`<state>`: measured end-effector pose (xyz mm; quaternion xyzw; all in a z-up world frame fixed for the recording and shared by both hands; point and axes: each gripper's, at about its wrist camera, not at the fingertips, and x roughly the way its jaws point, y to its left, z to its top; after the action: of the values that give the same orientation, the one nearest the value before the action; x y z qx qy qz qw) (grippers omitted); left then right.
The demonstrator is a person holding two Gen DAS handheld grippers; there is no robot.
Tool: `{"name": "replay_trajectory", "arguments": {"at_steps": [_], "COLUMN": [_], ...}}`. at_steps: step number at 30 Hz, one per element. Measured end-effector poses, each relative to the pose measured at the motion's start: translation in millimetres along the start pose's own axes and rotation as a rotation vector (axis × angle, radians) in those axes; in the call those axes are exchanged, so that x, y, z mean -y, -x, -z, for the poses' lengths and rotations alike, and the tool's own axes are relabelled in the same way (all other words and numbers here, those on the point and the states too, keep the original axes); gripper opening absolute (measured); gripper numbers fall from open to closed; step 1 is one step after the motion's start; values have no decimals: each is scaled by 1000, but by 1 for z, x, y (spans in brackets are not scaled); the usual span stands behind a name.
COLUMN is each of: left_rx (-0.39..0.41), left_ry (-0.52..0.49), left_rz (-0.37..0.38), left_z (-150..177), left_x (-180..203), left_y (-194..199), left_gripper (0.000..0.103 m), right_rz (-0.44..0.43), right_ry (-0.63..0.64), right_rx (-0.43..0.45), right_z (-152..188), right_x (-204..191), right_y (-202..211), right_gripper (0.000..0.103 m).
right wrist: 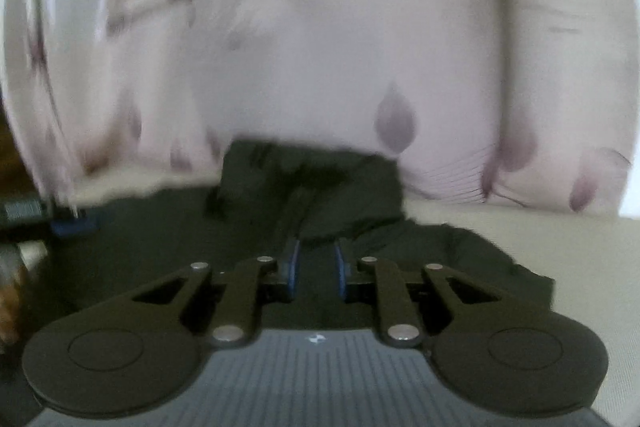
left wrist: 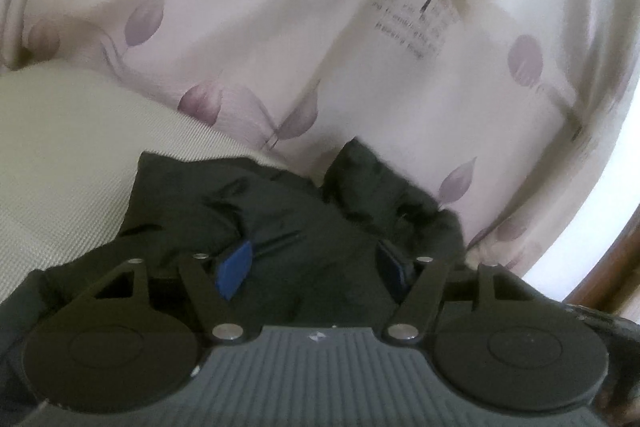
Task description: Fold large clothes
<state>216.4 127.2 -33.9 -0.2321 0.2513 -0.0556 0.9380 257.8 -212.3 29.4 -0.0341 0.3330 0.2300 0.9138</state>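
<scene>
A large black garment (left wrist: 288, 211) lies bunched on a cream woven surface (left wrist: 60, 155). In the left wrist view my left gripper (left wrist: 316, 267) has its blue-padded fingers (left wrist: 234, 269) set wide apart, and black cloth bulges between and over them. In the right wrist view the same black garment (right wrist: 312, 187) rises in front of my right gripper (right wrist: 316, 269). Its blue pads (right wrist: 294, 267) stand close together with a fold of the black cloth pinched between them. The view is blurred.
A pale curtain with purple leaf print and black lettering (left wrist: 400, 7) hangs close behind the garment, and it fills the upper right wrist view (right wrist: 360, 47). A dark wooden edge (left wrist: 600, 275) shows at far right. Another gripper-like object (right wrist: 36, 215) sits at the left.
</scene>
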Motion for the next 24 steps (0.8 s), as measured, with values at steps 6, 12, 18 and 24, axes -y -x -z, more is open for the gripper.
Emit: {"name": "replay_trajectory", "arguments": {"at_steps": [6,12,18,24], "left_rx": [-101,-110,-118,-103], "left_ry": [2,28,230,28], "left_rz": [-84,-103,-69,-136], "left_z": [3,10,13,10], "left_x": [-18,-31,-76,-48], "left_y": [-24,-25,-22,-15], "left_gripper": [60,48,13,11], "right_rz": [95,124,160,174], "right_ry": [73,134,177,201], "right_rx": [-123,-150,-133,-132], "right_z": [29,42,45,45], "right_x": [6,-7,-17,-20], "right_y": [-35,-48,-54,-59], "right_gripper": [14,14,14,14]}}
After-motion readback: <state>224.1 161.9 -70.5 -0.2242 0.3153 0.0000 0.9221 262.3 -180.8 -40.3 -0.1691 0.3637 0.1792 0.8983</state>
